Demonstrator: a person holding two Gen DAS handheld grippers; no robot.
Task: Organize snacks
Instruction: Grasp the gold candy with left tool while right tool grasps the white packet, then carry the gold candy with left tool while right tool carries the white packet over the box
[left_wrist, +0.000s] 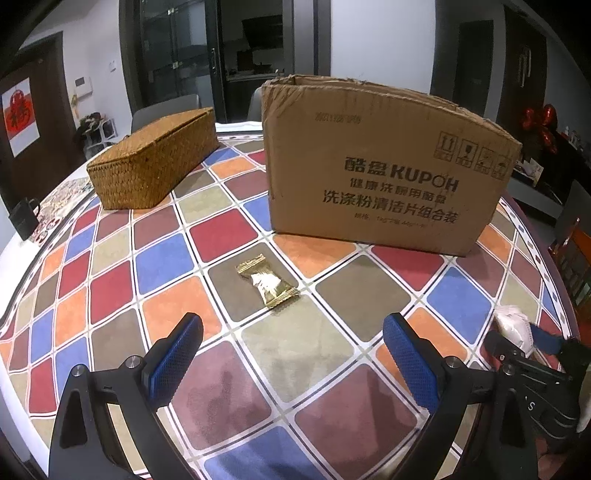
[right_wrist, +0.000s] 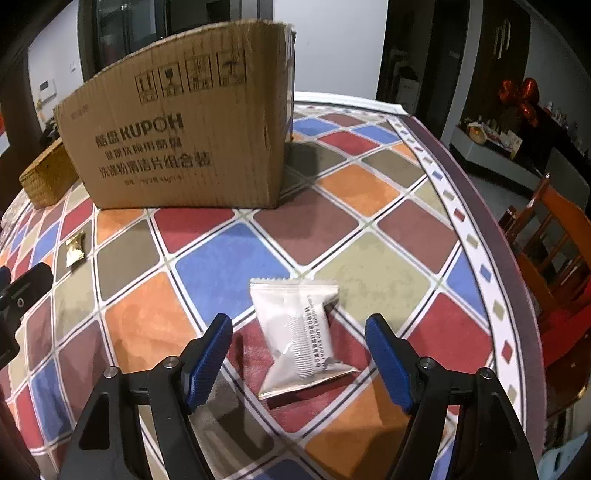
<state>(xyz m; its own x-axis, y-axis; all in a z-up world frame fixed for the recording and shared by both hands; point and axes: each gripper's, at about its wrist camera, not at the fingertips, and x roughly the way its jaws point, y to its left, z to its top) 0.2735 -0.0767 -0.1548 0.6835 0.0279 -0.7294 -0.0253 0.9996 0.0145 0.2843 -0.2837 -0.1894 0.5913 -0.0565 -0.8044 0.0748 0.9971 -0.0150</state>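
A small gold snack packet (left_wrist: 266, 280) lies on the checked tablecloth, a little ahead of my left gripper (left_wrist: 291, 326), which is open and empty. It also shows small in the right wrist view (right_wrist: 75, 246). A white snack packet (right_wrist: 301, 334) lies flat between the open fingers of my right gripper (right_wrist: 299, 326), not touched by either pad. The white packet (left_wrist: 511, 326) and right gripper show at the right edge of the left wrist view. An open cardboard box (left_wrist: 384, 162) marked KUPOH stands behind the snacks; it also fills the upper left of the right wrist view (right_wrist: 177, 122).
A woven rattan box (left_wrist: 153, 164) with a lid sits at the back left of the table. A black mug (left_wrist: 24, 218) stands at the far left edge. A wooden chair (right_wrist: 554, 254) stands past the table's right edge.
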